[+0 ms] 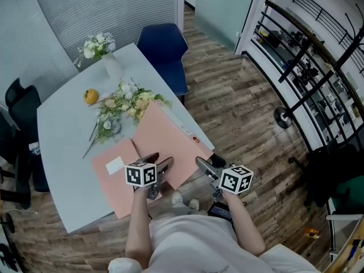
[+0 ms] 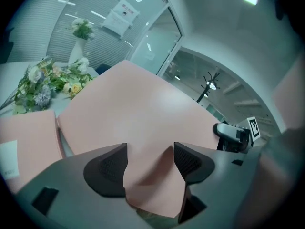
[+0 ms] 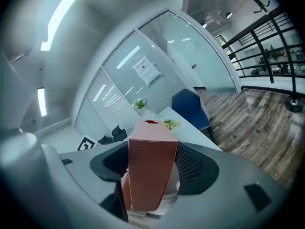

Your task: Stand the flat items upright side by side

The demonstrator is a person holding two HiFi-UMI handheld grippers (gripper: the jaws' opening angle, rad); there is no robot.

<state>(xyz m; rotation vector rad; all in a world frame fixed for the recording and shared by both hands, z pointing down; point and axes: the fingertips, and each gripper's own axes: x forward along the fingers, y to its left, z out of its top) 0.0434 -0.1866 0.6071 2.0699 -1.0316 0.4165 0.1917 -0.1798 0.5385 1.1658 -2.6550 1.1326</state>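
A glass-walled office with a wood floor holds a pale counter point(image 1: 62, 129) under the head camera. Far ahead and left of the left claw point(image 2: 150, 163) stand a vase point(image 1: 112, 67) of white blooms and an orange point(image 1: 90, 96), with a loose bunch of flowers point(image 1: 122, 104) lying nearer, all well away from the work. Just left of that claw a pink flat folder point(image 1: 114, 189) with a white label point(image 1: 115, 165) lies on the counter, not yet stood up. The left claw is clamped on the near corner of a second pink folder, the lifted folder point(image 1: 168, 138); the corner buckles between its pads, and the sheet slopes up and away from the claw. The right claw point(image 3: 152, 168) is closed on the same folder's near edge, seen end-on between its jaws as a narrow reddish slab. Holding it at two spread points probably keeps the limp sheet from sagging or twisting as it is tipped toward vertical. Beyond the claws, past the counter's far edge, sits a blue chair point(image 1: 165, 53). The task looks early: one folder is half raised, the other lies flat, and nothing that would prop them upright is in sight.
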